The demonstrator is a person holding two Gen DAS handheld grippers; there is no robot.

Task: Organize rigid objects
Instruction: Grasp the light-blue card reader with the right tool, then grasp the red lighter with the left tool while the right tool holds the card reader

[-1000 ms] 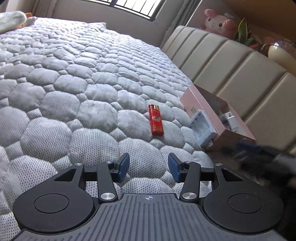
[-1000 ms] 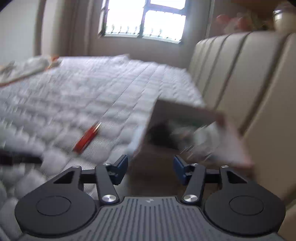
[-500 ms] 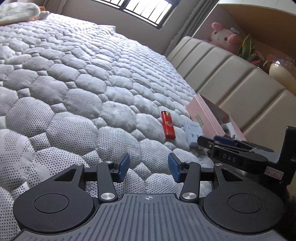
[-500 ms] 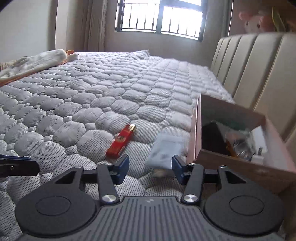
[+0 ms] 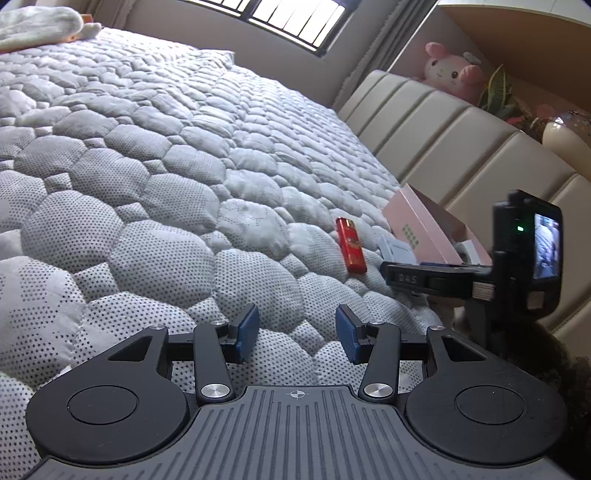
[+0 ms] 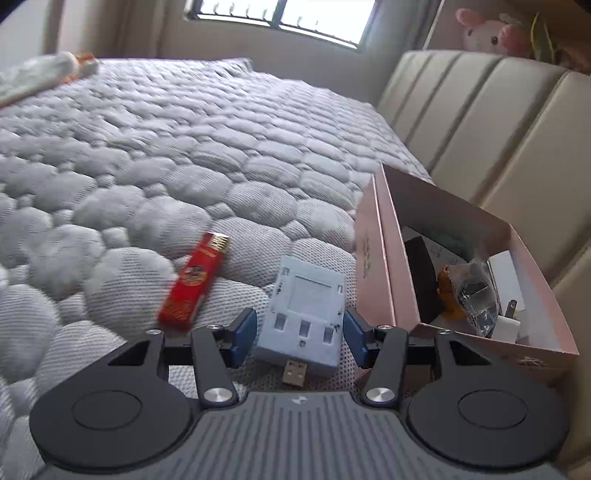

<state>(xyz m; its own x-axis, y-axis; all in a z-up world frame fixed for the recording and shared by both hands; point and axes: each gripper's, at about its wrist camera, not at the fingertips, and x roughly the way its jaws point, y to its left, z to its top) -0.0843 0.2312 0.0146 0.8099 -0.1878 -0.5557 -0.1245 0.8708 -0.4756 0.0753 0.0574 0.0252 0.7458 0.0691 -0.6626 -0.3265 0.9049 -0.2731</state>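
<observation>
A pale blue battery charger (image 6: 304,310) with a USB plug lies flat on the quilted bed, just left of an open pink box (image 6: 384,258). My right gripper (image 6: 299,336) is open and straddles the charger's near end; a thin gap shows at each blue pad. A red lighter (image 6: 195,280) lies on the quilt to the charger's left. In the left wrist view the lighter (image 5: 351,245), the charger (image 5: 397,249), the box (image 5: 417,229) and the right gripper (image 5: 391,273) appear at right. My left gripper (image 5: 295,334) hangs open over bare quilt, empty.
The box holds a dark block, a crinkled clear bag (image 6: 474,291) and a white plug. A padded beige headboard (image 6: 498,122) runs along the right, close behind the box. A pink plush toy (image 5: 452,70) sits above it. Folded cloth (image 5: 33,26) lies far left.
My right gripper has come forward and down over the bed until the charger lies between its fingers. The left gripper shifted a little at first, then stayed put, still open.
</observation>
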